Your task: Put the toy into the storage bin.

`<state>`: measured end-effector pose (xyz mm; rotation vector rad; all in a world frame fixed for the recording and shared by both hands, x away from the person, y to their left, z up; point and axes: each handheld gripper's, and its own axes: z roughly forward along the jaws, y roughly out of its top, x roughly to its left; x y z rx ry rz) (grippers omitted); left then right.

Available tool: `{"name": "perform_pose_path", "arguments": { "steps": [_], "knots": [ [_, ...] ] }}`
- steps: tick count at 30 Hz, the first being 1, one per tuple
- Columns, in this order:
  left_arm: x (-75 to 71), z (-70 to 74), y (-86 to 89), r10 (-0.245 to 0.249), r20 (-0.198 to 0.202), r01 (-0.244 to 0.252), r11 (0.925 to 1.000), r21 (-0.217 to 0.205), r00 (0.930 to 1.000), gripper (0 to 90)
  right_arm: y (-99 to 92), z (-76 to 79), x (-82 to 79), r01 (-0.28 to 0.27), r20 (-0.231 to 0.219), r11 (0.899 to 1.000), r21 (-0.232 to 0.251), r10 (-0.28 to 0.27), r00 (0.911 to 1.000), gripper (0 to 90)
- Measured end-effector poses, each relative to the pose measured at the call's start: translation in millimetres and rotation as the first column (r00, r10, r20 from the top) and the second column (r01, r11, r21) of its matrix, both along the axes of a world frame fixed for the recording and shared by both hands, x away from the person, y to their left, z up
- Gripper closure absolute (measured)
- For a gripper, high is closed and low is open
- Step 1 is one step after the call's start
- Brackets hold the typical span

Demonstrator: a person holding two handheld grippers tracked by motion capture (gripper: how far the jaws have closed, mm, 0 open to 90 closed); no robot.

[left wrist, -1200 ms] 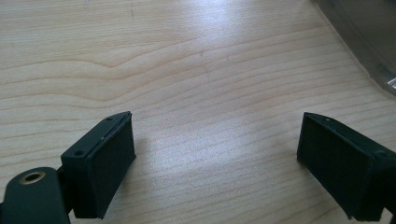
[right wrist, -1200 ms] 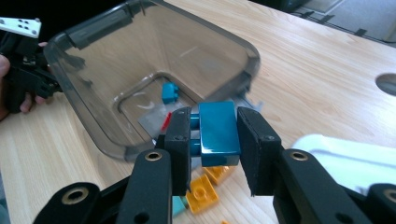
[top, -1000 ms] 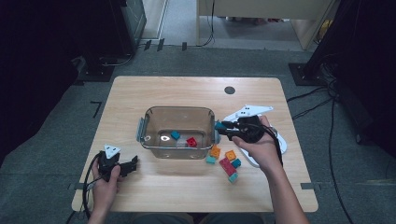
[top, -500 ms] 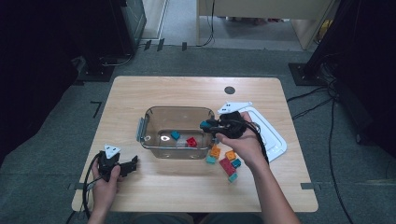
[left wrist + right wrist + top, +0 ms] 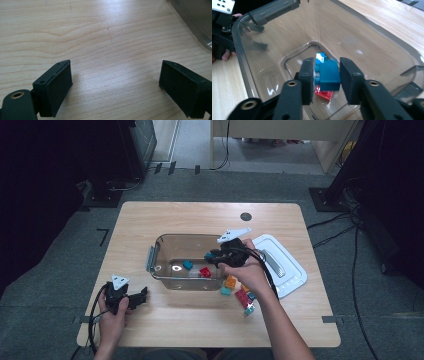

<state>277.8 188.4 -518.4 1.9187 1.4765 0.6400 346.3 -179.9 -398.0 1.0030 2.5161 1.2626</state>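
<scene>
One clear bin (image 5: 165, 245), one white lid (image 5: 292, 270), two tongs, roughly nine small bricks (image 5: 239, 292).

No text, label, brand or number can be read anywhere.

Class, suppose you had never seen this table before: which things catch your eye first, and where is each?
The right gripper hangs over the clear plastic bin mid-table, a teal brick between its jaws. Loose colourful bricks lie beside the bin, near its white lid.

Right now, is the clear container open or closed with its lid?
Open. The clear container has no cover; its white lid lies beside it on the table, and bricks show inside.
</scene>
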Motion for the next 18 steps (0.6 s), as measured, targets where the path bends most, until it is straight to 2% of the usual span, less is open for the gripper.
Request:
{"name": "perform_pose_path", "arguments": {
  "steps": [6, 18],
  "knots": [
    [0.0, 0.0, 0.0, 0.0, 0.0, 0.0, 1.0, 0.0, 1.0, 11.0, -1.5, 1.9, -0.1, 0.018, 0.002, 1.0, 0.005, -0.018, 0.9998, 56.9],
    [0.0, 0.0, 0.0, 0.0, 0.0, 0.0, 1.0, 0.0, 1.0, 11.0, -27.0, 17.1, -8.2, 0.067, 0.037, 0.997, 0.034, -0.068, 0.997, 52.1]
  ]
}}
